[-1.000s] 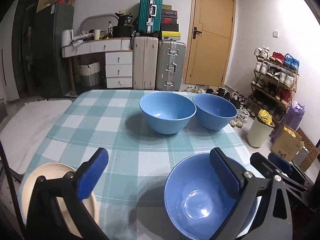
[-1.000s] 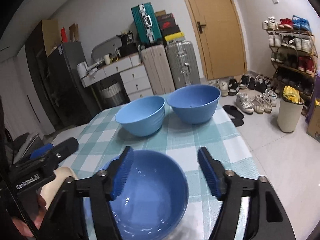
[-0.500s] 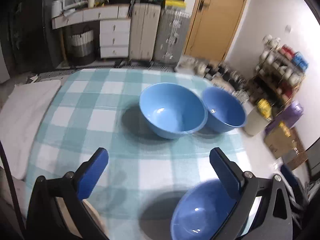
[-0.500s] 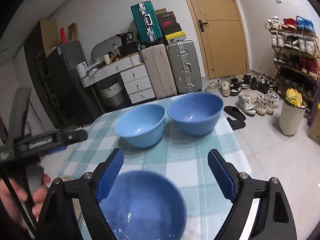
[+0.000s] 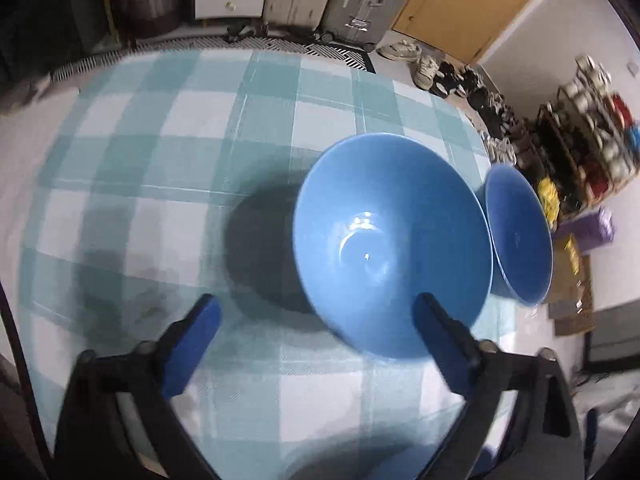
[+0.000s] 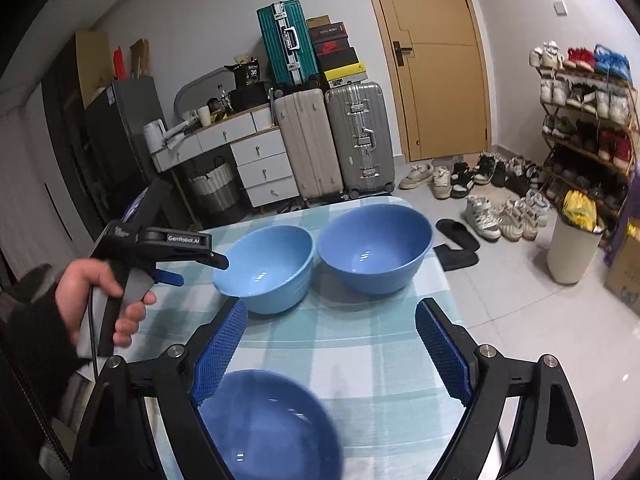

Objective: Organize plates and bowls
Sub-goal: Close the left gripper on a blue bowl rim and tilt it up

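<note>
Three blue bowls stand on the teal checked tablecloth [image 6: 360, 360]. The lighter bowl [image 6: 266, 268] and a darker bowl [image 6: 374, 248] sit side by side at the far end. A third bowl [image 6: 268, 428] lies close under my right gripper [image 6: 330, 352], which stands open above it and touches nothing. A hand holds my left gripper [image 6: 198, 270] at the lighter bowl's left rim. From the left wrist, that bowl [image 5: 392, 240] fills the middle and the darker bowl [image 5: 520, 240] is to its right. The left gripper [image 5: 320, 332] points steeply down, jaws closing, near rim partly between them, pads not pressing.
The table's right edge drops to a tiled floor with shoes [image 6: 484, 216], a white bin [image 6: 572, 248] and a shoe rack [image 6: 584, 112]. Suitcases [image 6: 332, 140], white drawers [image 6: 260, 168] and a wooden door [image 6: 436, 64] stand beyond the far edge.
My left gripper has swept forward from the near bowl to the lighter far bowl and tipped downward. My right gripper has opened wider and lifted a little off the near bowl.
</note>
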